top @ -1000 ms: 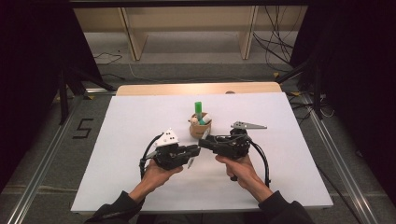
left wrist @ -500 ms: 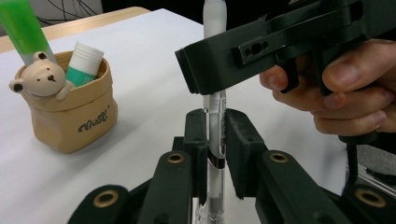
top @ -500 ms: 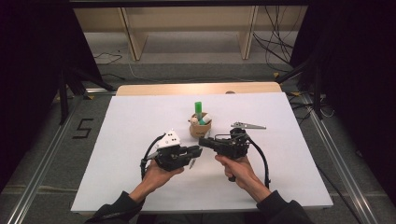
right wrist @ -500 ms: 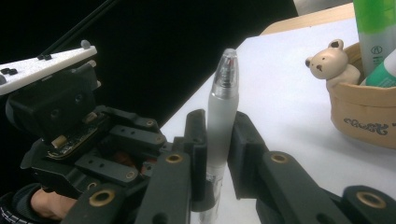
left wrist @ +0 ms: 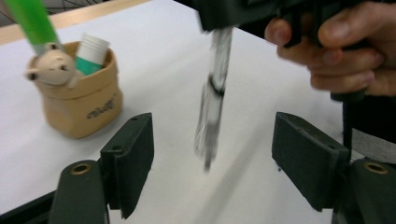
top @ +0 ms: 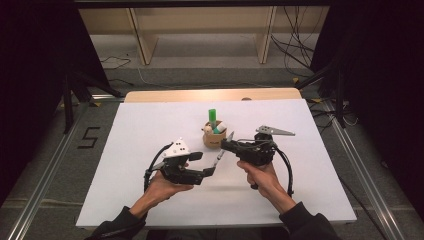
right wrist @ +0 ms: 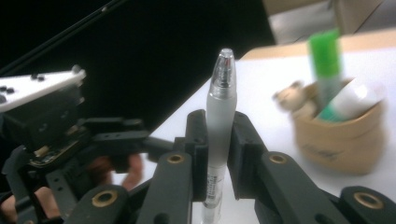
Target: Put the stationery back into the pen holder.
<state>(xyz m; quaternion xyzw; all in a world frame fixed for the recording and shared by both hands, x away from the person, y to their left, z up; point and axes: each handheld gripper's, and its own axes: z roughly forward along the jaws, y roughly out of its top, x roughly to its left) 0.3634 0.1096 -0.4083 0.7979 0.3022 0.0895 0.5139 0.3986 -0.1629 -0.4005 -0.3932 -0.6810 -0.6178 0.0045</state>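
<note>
Nearest the camera in the high view, two forearms in dark sleeves come in from the bottom edge, cut off at the elbows. The left gripper [top: 210, 169] has just been opening: its jaws stand wide apart, with the pen [left wrist: 212, 100] hanging between them and touching neither pad, as the left gripper view shows. There the pen is blurred, so its print and lower tip are hard to make out, and its upper end is hidden behind the other gripper. The right gripper [top: 226, 145] is clamped on that same pen [right wrist: 219, 130], its two black jaws pressed against the frosted barrel; they have just been closing on it. In the right gripper view the pen's clear tip stands well above the jaws, while its lower end is cut off behind them. From above, the pen [top: 219, 157] is only a thin grey sliver slanting between the two grippers, above the table.

The table [top: 150, 120] carries a plain white cover, with a strip of bare wood along its far edge.

Just beyond the grippers stands a small tan holder [top: 212, 138] with a little bear figure on its rim, a green marker [top: 212, 116] upright in it and a white-capped green stick [top: 219, 128] leaning beside it.

Farther off lie a grey floor, loose cables [top: 295, 45], pale shelf uprights [top: 142, 35] and dark curtains on both sides.
</note>
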